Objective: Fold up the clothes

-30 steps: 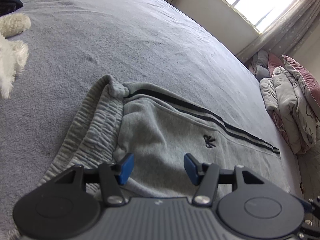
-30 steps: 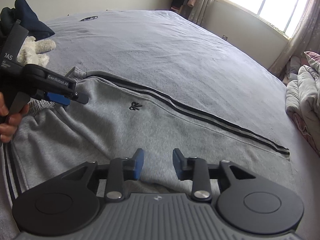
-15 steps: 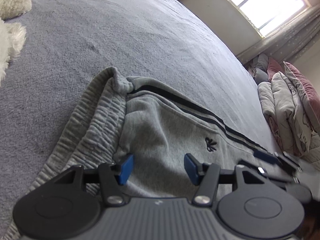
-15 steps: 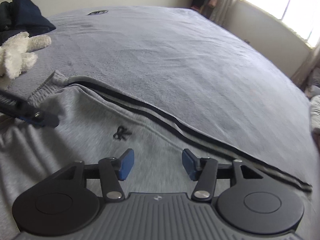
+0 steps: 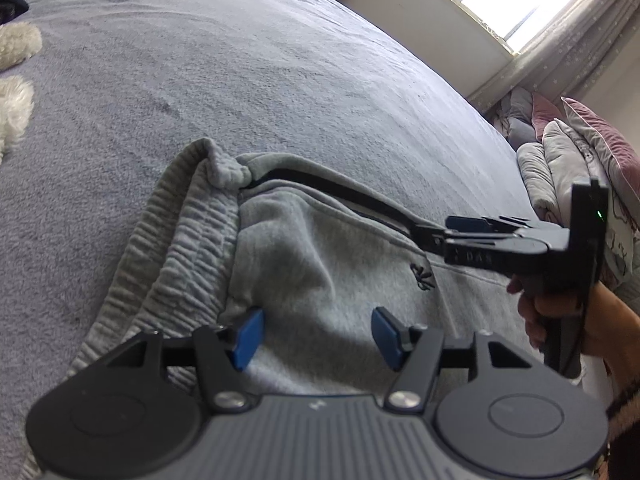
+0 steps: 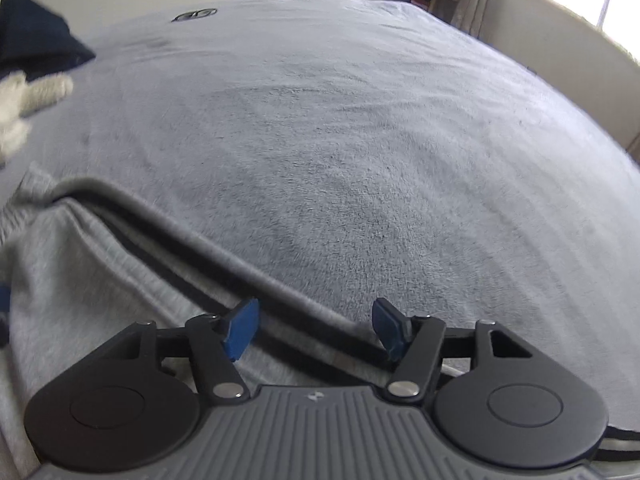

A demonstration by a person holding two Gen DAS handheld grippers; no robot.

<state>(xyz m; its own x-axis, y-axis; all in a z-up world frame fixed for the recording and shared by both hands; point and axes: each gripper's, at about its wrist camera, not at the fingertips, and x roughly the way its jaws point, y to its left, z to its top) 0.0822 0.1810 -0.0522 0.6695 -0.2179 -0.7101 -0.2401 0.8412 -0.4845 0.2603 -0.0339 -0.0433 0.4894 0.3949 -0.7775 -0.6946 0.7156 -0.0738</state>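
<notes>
Left wrist view — right tool (image 5: 460,226) now over sweatpants (image 5: 320,264), both tools opening, empty.

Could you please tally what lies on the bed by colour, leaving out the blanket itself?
Grey: 1, the sweatpants
White: 1, the fluffy toy
Dark navy: 1, the bundled garment
Total: 3

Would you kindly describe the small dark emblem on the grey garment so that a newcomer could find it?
On the blue-grey bedspread lie grey sweatpants with a ribbed waistband. Just below their black side stripes, right of the waistband, sits the small dark embroidered emblem, the only mark on plain grey fleece.
</notes>
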